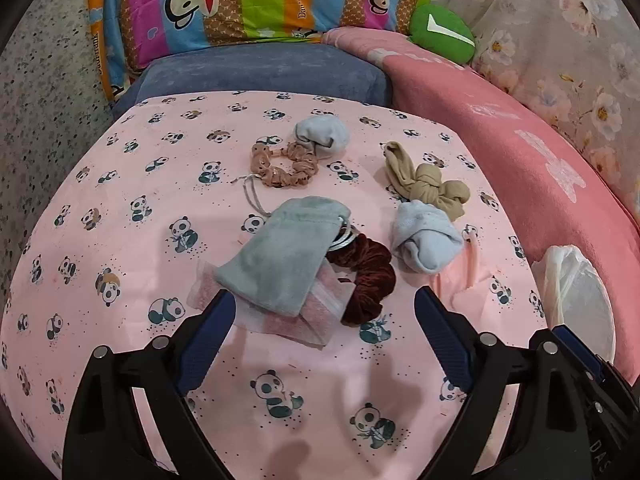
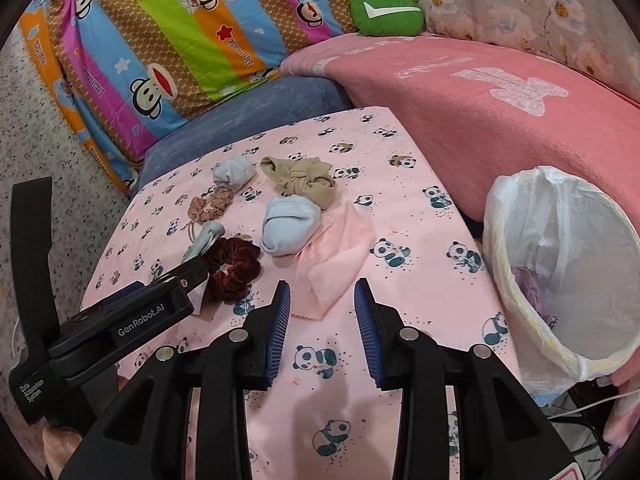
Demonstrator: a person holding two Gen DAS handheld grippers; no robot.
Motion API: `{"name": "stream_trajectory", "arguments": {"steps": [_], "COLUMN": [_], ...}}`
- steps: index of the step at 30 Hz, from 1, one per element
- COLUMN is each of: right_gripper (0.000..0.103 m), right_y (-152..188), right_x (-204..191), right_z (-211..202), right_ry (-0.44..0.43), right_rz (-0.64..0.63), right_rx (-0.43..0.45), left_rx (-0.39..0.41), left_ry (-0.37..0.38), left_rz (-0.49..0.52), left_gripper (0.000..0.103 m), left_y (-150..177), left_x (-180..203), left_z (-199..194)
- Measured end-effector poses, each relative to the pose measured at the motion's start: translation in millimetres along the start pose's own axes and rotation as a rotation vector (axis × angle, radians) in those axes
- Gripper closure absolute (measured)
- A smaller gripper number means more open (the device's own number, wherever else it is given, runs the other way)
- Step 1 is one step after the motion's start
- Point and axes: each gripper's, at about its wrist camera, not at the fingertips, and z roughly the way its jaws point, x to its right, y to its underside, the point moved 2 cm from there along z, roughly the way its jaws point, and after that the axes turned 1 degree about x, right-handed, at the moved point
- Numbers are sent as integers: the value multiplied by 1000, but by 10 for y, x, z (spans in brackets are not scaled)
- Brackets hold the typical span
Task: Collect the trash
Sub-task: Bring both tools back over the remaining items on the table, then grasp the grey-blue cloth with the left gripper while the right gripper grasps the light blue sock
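Observation:
On a pink panda-print sheet (image 1: 120, 208) lies a grey velvet pouch (image 1: 280, 256) over a pink-and-white wrapper (image 1: 316, 322), with a maroon scrunchie (image 1: 368, 276) touching both. My left gripper (image 1: 324, 304) hovers low over them, open wide, its fingertips on either side of the pouch's near end. My right gripper (image 2: 323, 286) is open with a narrower gap, just short of a pale pink cloth scrap (image 2: 340, 256), and nothing is pressed between its pads. A bin lined with a white bag (image 2: 532, 320) stands to the right of the sheet.
Two rolled light-blue socks (image 1: 424, 240) (image 1: 322, 136), a tan knotted stocking (image 1: 424, 184) and a peach scrunchie (image 1: 280, 168) lie farther back. A pink blanket (image 2: 480, 112), a blue cushion (image 1: 260, 76), a striped cartoon quilt (image 1: 240, 0) and a green pillow (image 2: 386, 14) border the sheet.

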Motion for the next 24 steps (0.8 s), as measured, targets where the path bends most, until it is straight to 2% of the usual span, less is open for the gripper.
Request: {"name": "stream_trajectory", "arguments": {"steps": [8, 15, 24], "right_gripper": [68, 68, 68], "right_y": [-43, -142, -322], "right_x": [-133, -271, -428], "right_z": [249, 512, 826], "right_ry": [8, 5, 0], "right_rz": [-1, -20, -30], "right_rx": [-25, -42, -43], "left_rx": [-29, -42, -69], "left_ry": [9, 18, 83], "left_rz": [-37, -67, -54], "left_gripper": [30, 31, 30], "left_y": [3, -35, -167], "left_x": [-293, -451, -420], "left_z": [144, 266, 435]}}
